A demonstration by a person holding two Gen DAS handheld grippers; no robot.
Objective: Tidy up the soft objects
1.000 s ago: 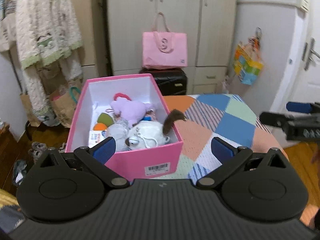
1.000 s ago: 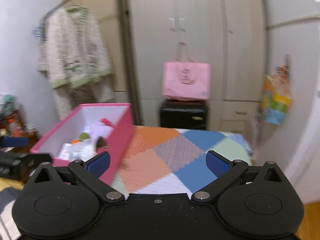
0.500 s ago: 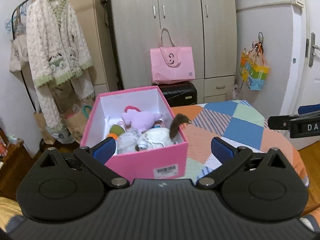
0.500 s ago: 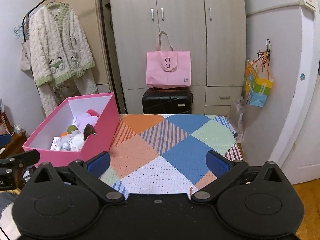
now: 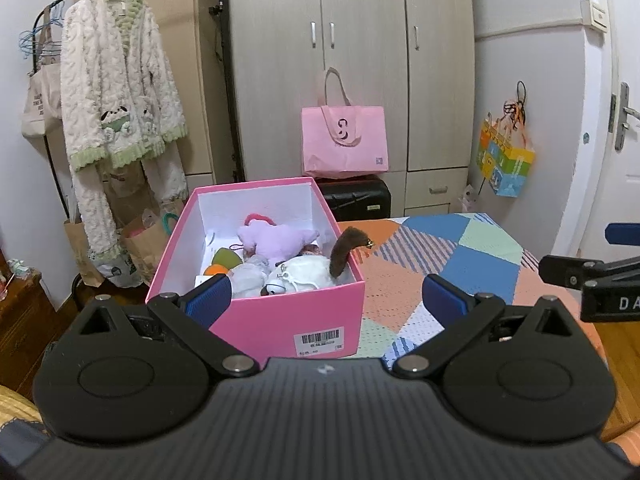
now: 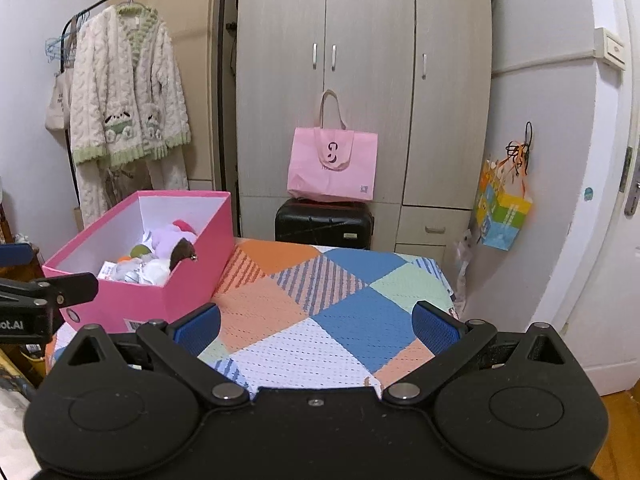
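Both jaws spread wide, nothing held between them. Left gripper raised just in front of the pink box, blue pads on each side of its near wall without touching. Right gripper hanging over the patchwork blanket, well apart from the box, with only bare cloth between its pads.

Inside the box, a heap of soft toys: lilac plush toward the back, white plush at the front, small green and orange pieces at the left. Brown furry tail standing up above the right wall, not fully inside.

No loose toy visible on the blanket, so probably near the end of the task. For a good finish: approach the tail from above with the left jaws open, close gently on the fur, fold it down into the gap beside the white plush, release only below the rim. Better not to push against the wall, as such a light cardboard box could slide or tip on the soft blanket. If needed, steady the far side with the right gripper.
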